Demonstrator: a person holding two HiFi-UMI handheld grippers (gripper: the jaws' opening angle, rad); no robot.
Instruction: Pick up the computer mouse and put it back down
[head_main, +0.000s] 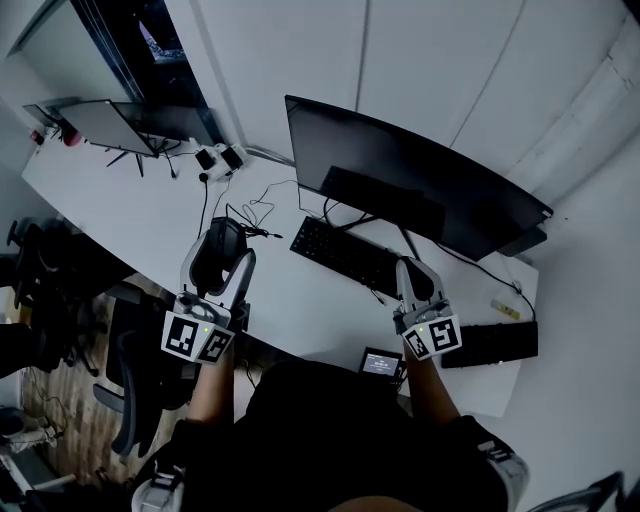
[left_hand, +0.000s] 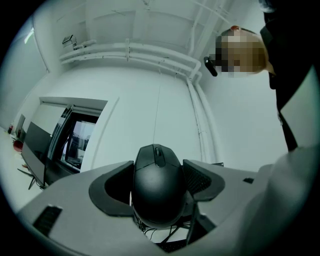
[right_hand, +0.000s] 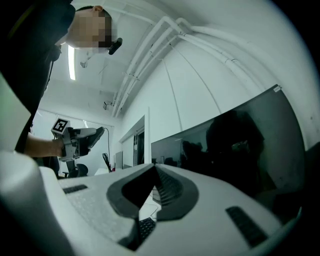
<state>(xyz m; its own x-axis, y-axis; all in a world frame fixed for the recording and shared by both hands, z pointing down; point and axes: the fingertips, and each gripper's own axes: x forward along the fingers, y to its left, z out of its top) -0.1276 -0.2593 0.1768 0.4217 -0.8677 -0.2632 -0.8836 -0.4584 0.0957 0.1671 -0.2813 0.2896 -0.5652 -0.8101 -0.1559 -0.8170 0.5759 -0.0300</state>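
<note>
Computer mouse (left_hand: 157, 187): I am holding it clamped in left gripper (head_main: 225, 256), raised left of keyboard (head_main: 345, 255); right gripper (right_hand: 155, 172) closed, empty; set-down pending.

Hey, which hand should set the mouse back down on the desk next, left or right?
Left. The left tongs grip the black mouse above the desk, so they only need to lower and open. The right tongs are shut and empty, off by the keyboard.
</note>
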